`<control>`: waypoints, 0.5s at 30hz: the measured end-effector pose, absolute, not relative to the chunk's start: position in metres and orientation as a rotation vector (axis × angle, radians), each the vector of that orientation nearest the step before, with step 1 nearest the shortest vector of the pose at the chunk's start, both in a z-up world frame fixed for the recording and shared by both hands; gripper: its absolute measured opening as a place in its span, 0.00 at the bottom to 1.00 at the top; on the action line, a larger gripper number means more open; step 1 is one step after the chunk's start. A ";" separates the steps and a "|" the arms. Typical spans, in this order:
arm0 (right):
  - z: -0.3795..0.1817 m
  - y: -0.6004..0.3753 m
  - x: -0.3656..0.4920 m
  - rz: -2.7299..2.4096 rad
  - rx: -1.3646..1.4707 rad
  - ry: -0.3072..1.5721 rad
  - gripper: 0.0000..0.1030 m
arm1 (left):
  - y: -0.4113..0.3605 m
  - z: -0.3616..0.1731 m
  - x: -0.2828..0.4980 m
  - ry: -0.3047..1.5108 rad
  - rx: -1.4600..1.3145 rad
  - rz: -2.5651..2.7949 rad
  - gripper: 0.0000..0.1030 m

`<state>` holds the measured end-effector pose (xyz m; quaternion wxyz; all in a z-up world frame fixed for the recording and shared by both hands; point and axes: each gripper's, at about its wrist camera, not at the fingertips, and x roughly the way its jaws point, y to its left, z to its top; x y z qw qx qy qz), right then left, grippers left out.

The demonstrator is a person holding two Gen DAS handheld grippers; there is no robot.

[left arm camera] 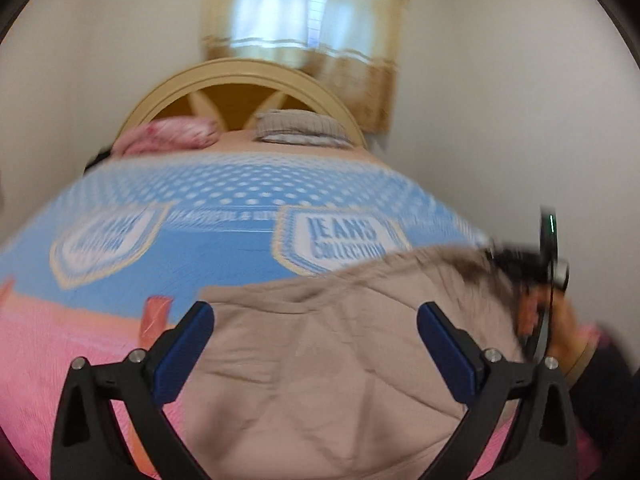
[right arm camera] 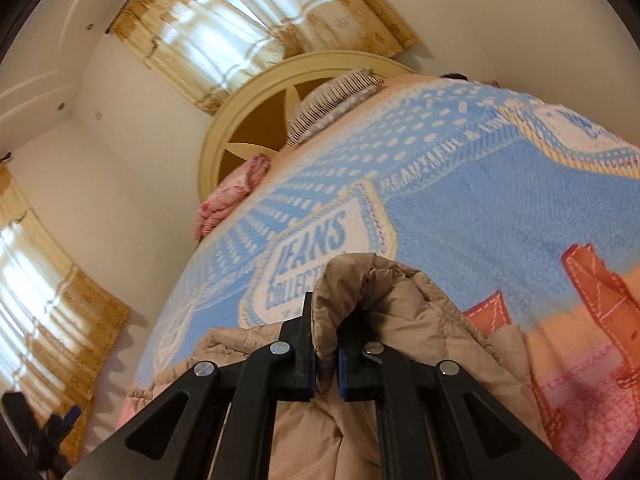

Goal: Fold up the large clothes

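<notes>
A beige quilted padded jacket lies on a fleecy blue and pink bed blanket printed with white "JEANS COLLECTION" shield badges, at the end of the blanket farthest from the arched cream wooden headboard. The left gripper hovers over the jacket with its blue-padded fingers spread wide and nothing between them. The right gripper has its jaws drawn nearly together on a bunched fold of the same jacket, which rises in a hump above the fingertips; in the left wrist view this gripper appears blurred at the jacket's right edge. Against the headboard sit a pink crumpled pillow and a grey striped pillow, well apart from the jacket. Golden patterned curtains hang above the headboard.
</notes>
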<state>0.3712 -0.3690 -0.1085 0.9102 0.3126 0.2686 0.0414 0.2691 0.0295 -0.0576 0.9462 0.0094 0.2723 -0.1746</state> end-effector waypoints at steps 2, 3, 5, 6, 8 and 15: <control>-0.116 -0.369 0.380 0.064 0.637 0.570 0.06 | -0.001 -0.075 0.281 0.580 0.071 -0.373 1.00; -0.120 -0.369 0.384 0.051 0.632 0.579 0.06 | -0.008 -0.081 0.289 0.584 0.089 -0.366 1.00; -0.125 -0.368 0.386 0.041 0.618 0.589 0.06 | -0.024 -0.102 0.307 0.593 0.150 -0.306 1.00; -0.128 -0.369 0.388 0.040 0.617 0.595 0.06 | -0.028 -0.109 0.312 0.597 0.172 -0.283 1.00; -0.132 -0.369 0.392 0.050 0.625 0.606 0.06 | -0.032 -0.126 0.325 0.614 0.200 -0.213 1.00; -0.110 -0.360 0.382 0.010 0.560 0.575 0.62 | -0.009 -0.155 0.347 0.717 0.095 -0.147 1.00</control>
